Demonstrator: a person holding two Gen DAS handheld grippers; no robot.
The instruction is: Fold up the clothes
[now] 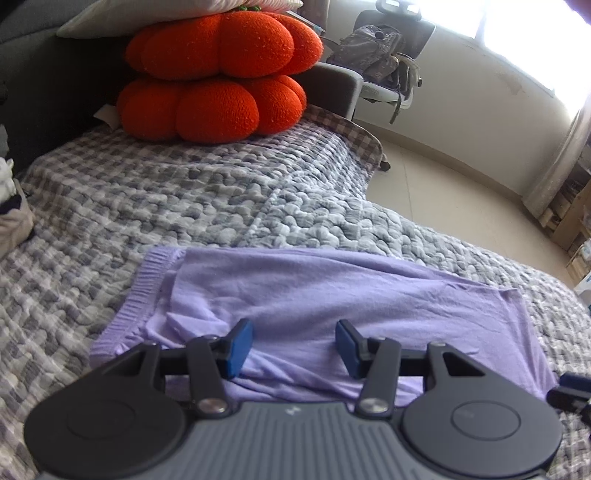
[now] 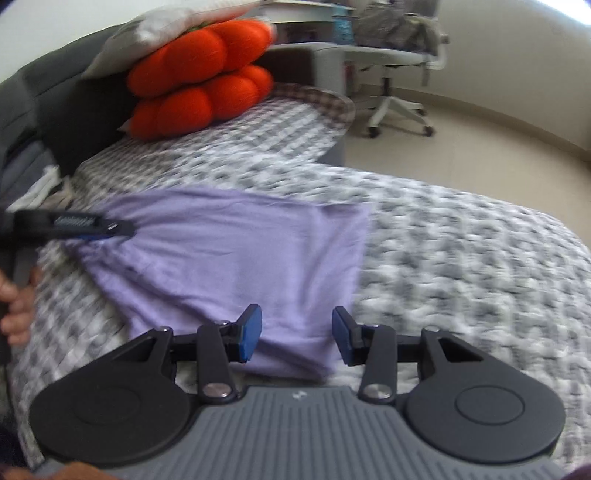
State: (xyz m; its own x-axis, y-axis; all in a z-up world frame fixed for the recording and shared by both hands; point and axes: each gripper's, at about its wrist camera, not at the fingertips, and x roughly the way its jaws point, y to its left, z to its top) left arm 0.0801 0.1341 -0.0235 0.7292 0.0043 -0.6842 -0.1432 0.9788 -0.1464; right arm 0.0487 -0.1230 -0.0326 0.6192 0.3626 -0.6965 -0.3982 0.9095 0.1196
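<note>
A lilac garment (image 1: 332,288) lies partly folded on the checked quilt (image 1: 184,192), its ribbed hem (image 1: 140,295) toward the left. My left gripper (image 1: 293,332) hovers over the garment's near, wrinkled edge, open, its blue pads apart with no cloth pinched. In the right wrist view the same garment (image 2: 229,251) spreads across the bed. My right gripper (image 2: 295,321) stands open above its near corner, holding nothing. The left gripper (image 2: 110,229), carried by a hand (image 2: 16,306), shows at the garment's far left edge.
Two orange pumpkin cushions (image 1: 214,74) are stacked at the head of the bed under a pale pillow (image 2: 162,29). An office chair with a backpack (image 1: 384,55) stands on the floor beyond. More clothing (image 1: 11,218) lies at the left edge.
</note>
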